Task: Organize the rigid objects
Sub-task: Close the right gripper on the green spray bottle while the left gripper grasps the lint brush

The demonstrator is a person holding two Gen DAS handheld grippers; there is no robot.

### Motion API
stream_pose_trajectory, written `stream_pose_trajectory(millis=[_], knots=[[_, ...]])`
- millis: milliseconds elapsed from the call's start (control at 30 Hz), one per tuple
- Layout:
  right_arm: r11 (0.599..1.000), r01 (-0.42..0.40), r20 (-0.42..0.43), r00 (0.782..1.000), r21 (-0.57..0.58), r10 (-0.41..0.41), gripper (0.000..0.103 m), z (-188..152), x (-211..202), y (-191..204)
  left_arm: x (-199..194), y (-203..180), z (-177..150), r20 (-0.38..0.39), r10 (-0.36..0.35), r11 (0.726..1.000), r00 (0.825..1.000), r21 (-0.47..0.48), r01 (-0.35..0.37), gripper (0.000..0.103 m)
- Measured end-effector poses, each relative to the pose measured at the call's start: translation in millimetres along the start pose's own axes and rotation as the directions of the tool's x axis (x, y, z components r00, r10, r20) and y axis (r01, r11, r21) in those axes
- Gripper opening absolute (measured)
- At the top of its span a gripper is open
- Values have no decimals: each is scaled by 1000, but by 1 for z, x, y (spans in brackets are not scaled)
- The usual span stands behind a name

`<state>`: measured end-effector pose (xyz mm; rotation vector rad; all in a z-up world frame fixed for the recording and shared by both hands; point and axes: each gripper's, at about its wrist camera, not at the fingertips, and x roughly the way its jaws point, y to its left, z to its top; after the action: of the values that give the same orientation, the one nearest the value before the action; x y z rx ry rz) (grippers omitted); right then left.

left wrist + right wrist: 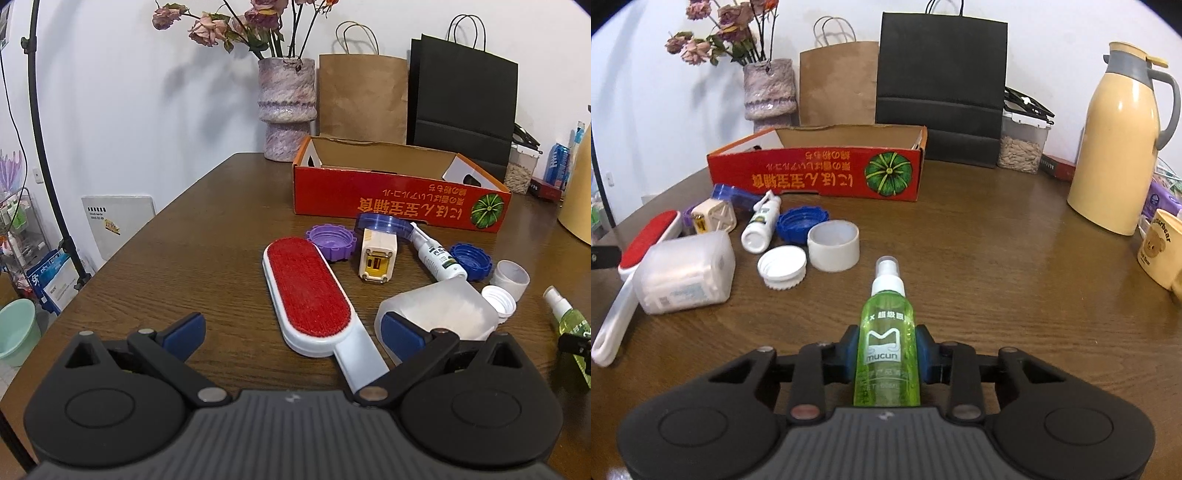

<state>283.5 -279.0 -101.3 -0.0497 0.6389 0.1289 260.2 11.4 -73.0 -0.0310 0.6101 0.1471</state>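
While the box [820, 177] ahead is empty, the right tool [886, 354] pinches the green bottle [886, 332]; the left tool [291, 332] is spread, other things [831, 247] wait on the bench [997, 258].

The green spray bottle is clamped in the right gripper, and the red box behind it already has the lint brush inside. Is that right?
Not quite. The green spray bottle is indeed clamped in the right gripper, but the lint brush is not inside the red box. The left wrist view shows it lying on the table in front of the box.
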Motion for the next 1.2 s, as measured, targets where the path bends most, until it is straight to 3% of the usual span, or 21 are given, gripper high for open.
stream_pose_trajectory(millis=[667,967,1067,1200], knots=[[999,-25,83,996,38,22,30,22,30,11,69,-9,19,-105,92,995,990,-21,-94,103],[999,-25,90,996,23,23,30,23,30,16,76,0,19,-115,81,994,990,-65,-89,103],[999,-24,96,995,24,22,30,22,28,15,76,0,18,-113,81,994,990,-68,-89,101],[1000,-17,105,994,26,15,30,22,27,15,75,1,16,-109,69,994,992,-75,-77,91]])
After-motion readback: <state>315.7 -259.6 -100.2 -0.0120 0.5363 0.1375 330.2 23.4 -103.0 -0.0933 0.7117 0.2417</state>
